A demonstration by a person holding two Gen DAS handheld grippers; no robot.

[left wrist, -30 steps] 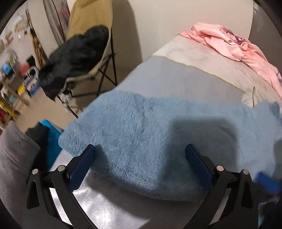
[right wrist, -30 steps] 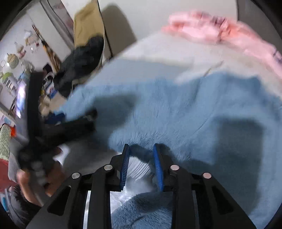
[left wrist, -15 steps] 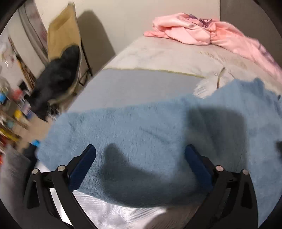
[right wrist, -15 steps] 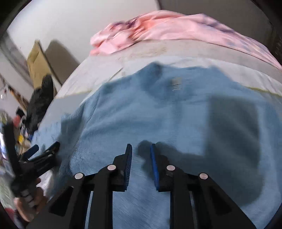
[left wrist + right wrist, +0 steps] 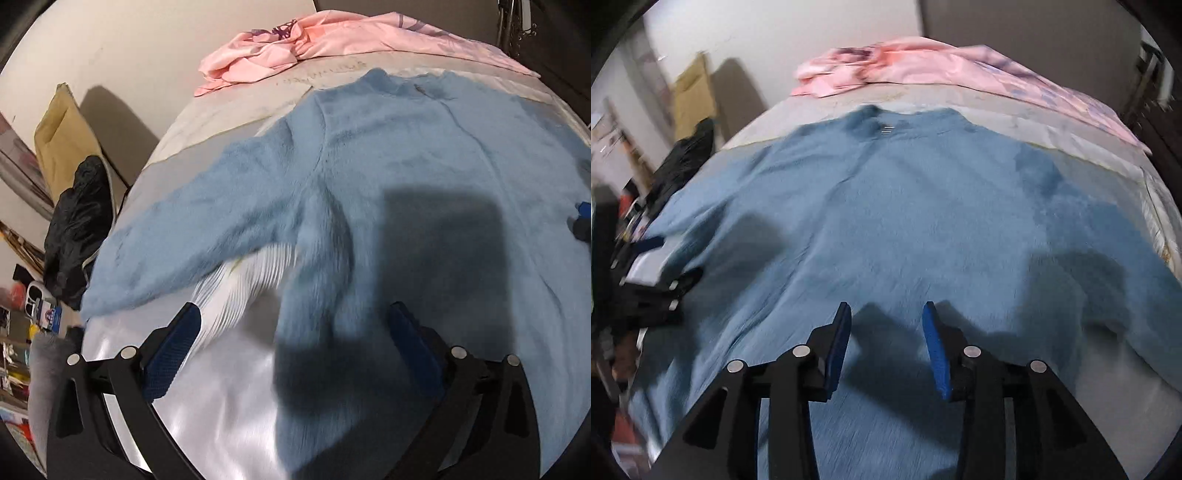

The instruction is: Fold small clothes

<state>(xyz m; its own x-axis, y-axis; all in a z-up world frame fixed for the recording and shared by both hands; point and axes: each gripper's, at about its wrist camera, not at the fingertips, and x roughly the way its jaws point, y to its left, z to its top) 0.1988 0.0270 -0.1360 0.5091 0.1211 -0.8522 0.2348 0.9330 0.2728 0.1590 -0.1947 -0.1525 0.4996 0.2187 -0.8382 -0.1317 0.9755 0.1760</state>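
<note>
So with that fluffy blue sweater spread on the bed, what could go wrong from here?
The blue sweater is thick and fluffy, so a fold may spring back or bunch. Its left sleeve reaches the bed's edge and could slide off. Both the left gripper and right gripper are open, so a shallow pinch might catch only fuzz.

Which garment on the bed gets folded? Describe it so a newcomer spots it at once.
Start at the bed with its grey cover. The blue fleece top lies spread flat across the near part, collar away from the camera. Unlike the crumpled pink garment at the far end, it is fluffy, blue and laid out with a sleeve stretched sideways.
</note>
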